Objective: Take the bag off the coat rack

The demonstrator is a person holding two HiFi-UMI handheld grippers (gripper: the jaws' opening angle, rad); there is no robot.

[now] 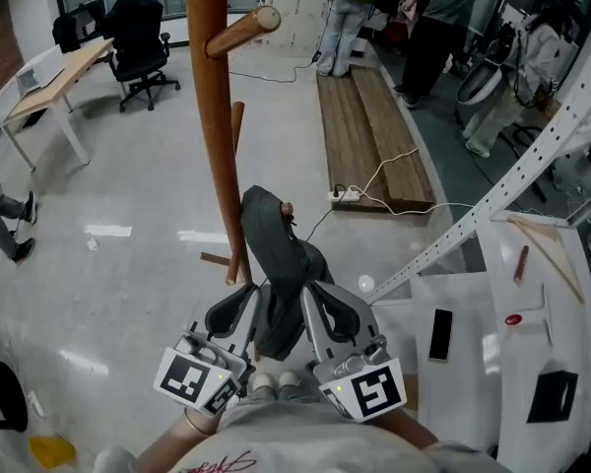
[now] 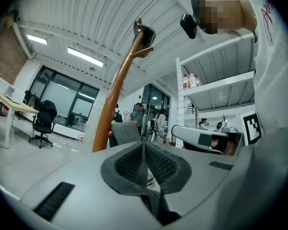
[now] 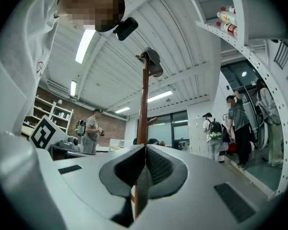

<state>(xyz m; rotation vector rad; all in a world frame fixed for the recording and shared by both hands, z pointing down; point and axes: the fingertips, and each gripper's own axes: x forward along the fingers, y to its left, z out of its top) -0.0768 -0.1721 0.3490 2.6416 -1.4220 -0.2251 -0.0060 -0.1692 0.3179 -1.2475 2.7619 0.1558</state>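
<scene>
**A:** Where was the bag [image 1: 274, 264]?

**B:** Hanging on the rack [image 1: 215, 116], low on the pole and well below the big top peg [image 1: 244, 30]. It looked hooked on a short stub beside the pole, though the head view was too foreshortened for me to be sure. Its long axis ran straight down.

**A:** And the grippers?

**B:** They flanked it. The left gripper [image 1: 238, 308] was at the bag's left side and the right gripper [image 1: 327, 308] at its right, both pointing forward at the pole. The bag lay between them and just ahead, so neither hand was clearly nearer.

**A:** Was either one holding it?

**B:** No. Each gripper's own view showed its pads pressed together with nothing between them (so both would need to open before any grab).

**A:** Did the views differ?

**B:** Yes. Only the head view showed the bag between the two grippers. The left gripper view had a grey slab of the bag just past its jaws, right of the pole. The right gripper view showed the pole dead ahead and no bag I could pick out.
</scene>
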